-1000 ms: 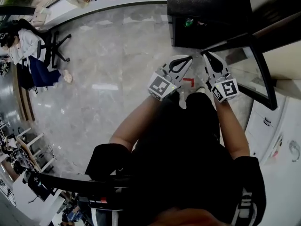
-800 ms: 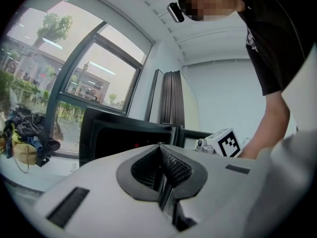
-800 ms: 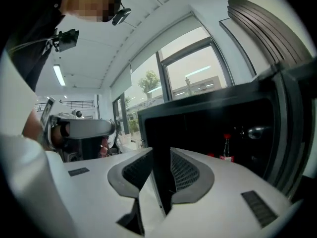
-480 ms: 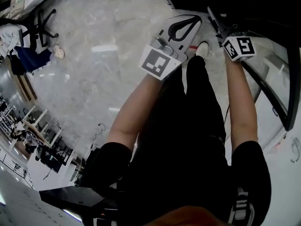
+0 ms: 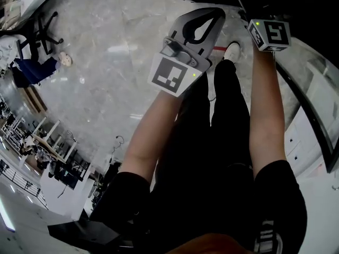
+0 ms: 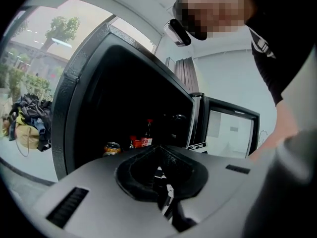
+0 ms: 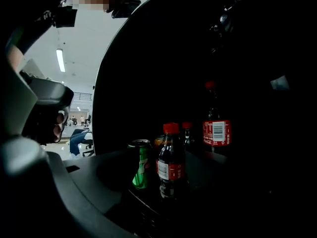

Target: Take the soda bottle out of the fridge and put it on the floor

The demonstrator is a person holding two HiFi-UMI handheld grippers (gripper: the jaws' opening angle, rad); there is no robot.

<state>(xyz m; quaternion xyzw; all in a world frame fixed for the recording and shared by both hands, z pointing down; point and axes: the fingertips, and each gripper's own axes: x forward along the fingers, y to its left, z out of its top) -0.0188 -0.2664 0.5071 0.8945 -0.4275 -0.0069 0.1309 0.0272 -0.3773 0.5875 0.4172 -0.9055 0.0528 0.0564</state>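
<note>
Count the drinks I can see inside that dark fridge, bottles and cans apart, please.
Red-capped bottles: 3, the front bottle, the back bottle, the tall bottle.
Cans: 2, the green can, the brownish can, half hidden.
Total: 5.

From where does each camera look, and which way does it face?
Left gripper view: rides the left gripper, faces the open fridge; shut jaws show.
Right gripper view: rides the right gripper, looks into the fridge; soda bottle between opening jaws.
Head view: on the head, steeply down at floor; arms, legs, both grippers show.
Both gripper views share the fridge.
</note>
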